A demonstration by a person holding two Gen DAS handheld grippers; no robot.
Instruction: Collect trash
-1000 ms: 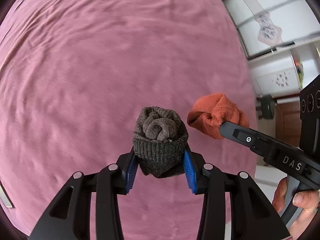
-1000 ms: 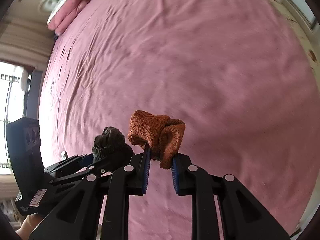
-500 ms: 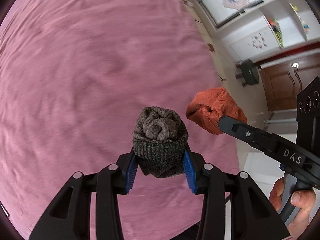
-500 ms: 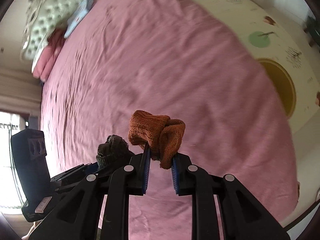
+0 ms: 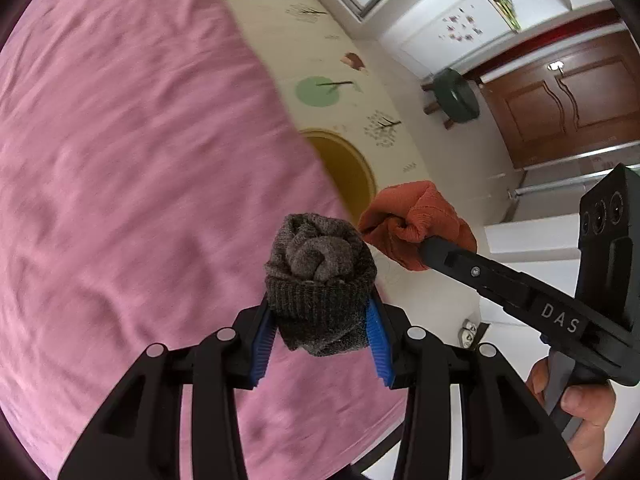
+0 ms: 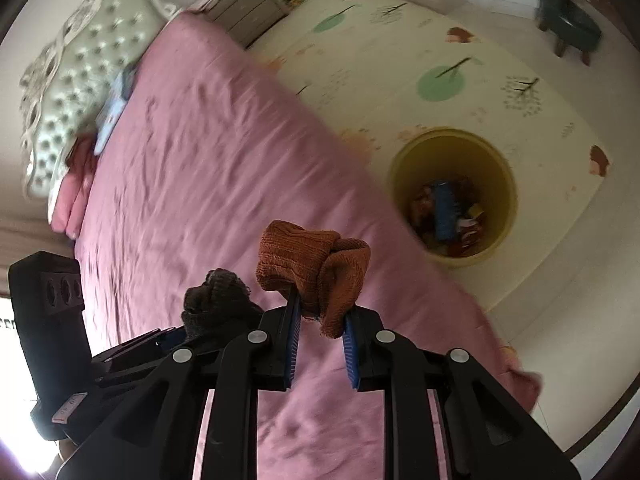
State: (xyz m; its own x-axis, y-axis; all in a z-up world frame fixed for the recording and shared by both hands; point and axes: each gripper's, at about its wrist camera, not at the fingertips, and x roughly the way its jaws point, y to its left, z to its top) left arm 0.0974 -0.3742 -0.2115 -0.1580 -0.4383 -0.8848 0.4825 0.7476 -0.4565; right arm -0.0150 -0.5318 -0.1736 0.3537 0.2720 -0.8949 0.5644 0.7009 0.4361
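The left gripper [image 5: 320, 336] is clamped on a rolled grey sock bundle [image 5: 320, 276], whose ribbed cuff sits between the blue pads [image 5: 378, 344] while the rolled top bulges out ahead of the fingertips. Just to its right, the right gripper [image 6: 318, 340] pinches a rust-orange sock bundle [image 6: 314, 268] by its lower fold, the rest of the knit standing up above the pads. The two bundles are held close beside each other, the orange one a little farther forward in the left wrist view. Both are held in the air above a pink bed sheet [image 5: 132, 168], which spreads out below and to the left of the grippers. Ahead and to the right of the right gripper, past the bed's edge, a yellow trash bin [image 6: 454, 196] stands on a cream play mat [image 6: 440, 56] and holds mixed rubbish, including something blue. Farther right a dark green stool [image 6: 570, 24] stands on the floor. Far to the left, a tufted headboard [image 6: 76, 76] rises at the bed's end.
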